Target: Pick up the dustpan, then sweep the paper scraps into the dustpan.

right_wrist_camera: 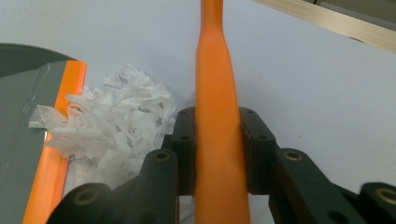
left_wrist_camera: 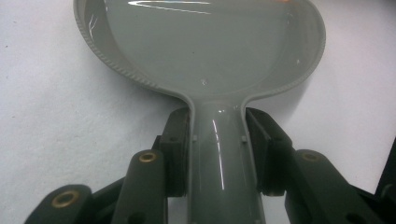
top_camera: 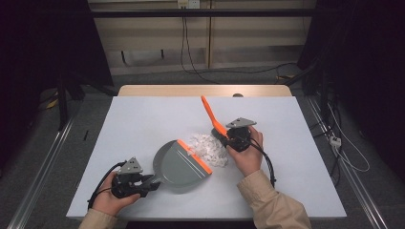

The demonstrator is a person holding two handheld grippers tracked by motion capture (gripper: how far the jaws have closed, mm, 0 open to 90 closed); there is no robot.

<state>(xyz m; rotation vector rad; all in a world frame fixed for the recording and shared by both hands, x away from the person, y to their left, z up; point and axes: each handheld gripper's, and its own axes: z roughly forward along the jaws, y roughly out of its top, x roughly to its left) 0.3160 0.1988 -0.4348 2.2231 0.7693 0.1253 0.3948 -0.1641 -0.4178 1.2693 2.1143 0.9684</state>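
In the high view the left gripper point(top_camera: 154, 183) sits at the lower left of the frame, its fingers clenched on the handle of the grey dustpan point(top_camera: 179, 166); the left gripper view shows the same hold, the dustpan point(left_wrist_camera: 205, 51) spreading across the top of the frame and its handle pinched between the two black fingers point(left_wrist_camera: 177, 154); the pan lies flat on the white table point(top_camera: 143, 119), just below the centre of the high view, its orange lip turned toward the upper right. A pile of shredded white paper point(top_camera: 208, 149) lies at the centre, touching that lip. The right gripper point(top_camera: 224, 135), right of centre, has its fingers clamped on the orange brush point(top_camera: 210, 113); in the right gripper view the brush handle point(right_wrist_camera: 215, 93) runs up the middle of the frame, the paper point(right_wrist_camera: 112, 126) lying at the left against the pan's lip.
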